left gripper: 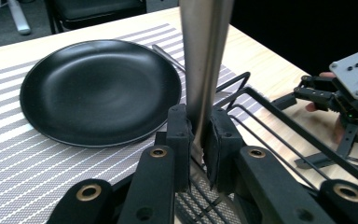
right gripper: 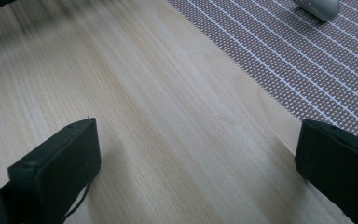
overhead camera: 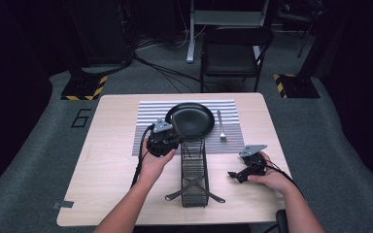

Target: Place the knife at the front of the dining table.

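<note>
My left gripper (overhead camera: 175, 141) is shut on a silver utensil (left gripper: 204, 56), pinching its narrow end so it stands up between the jaws. It hovers at the far end of a black wire rack (overhead camera: 194, 170) and at the near rim of a black plate (overhead camera: 192, 119). The plate lies on a grey striped placemat (overhead camera: 150, 116), with a fork (overhead camera: 220, 127) to its right. My right gripper (overhead camera: 234, 174) stands open and holds nothing, low over bare wood right of the rack. In the right gripper view its jaws (right gripper: 196, 163) spread wide beside the placemat (right gripper: 307, 60).
The wooden table (overhead camera: 107, 165) has free room at its left and near right. A folding chair (overhead camera: 233, 53) stands beyond the far edge. In the left gripper view the right gripper (left gripper: 307, 93) shows past the rack (left gripper: 270, 107).
</note>
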A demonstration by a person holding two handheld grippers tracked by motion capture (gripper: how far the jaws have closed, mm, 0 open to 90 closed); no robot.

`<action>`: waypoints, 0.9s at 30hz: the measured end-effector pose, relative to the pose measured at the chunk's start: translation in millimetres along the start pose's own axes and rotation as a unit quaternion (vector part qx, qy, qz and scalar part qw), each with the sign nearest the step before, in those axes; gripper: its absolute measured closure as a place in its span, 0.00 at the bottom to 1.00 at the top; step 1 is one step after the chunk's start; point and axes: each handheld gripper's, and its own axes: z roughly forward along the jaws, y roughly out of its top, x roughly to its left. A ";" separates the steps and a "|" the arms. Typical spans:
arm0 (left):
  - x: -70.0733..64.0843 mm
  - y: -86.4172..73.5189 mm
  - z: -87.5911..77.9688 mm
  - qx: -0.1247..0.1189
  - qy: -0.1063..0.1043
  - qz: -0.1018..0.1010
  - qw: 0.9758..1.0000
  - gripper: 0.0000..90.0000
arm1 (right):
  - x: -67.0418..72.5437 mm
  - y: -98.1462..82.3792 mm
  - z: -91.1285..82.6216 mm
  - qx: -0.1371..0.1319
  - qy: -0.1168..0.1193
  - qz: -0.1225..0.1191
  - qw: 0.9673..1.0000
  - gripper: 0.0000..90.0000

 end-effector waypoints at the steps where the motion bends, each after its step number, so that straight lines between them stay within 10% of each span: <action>1: -1.1 0.8 0.3 0.002 0.000 0.003 1.000 0.90 | 0.0 0.0 0.0 0.000 0.000 0.000 1.000 0.00; 27: -13.8 26.2 -6.5 0.014 -0.002 0.036 0.999 0.90 | 0.0 0.0 0.0 0.000 0.000 0.000 1.000 0.00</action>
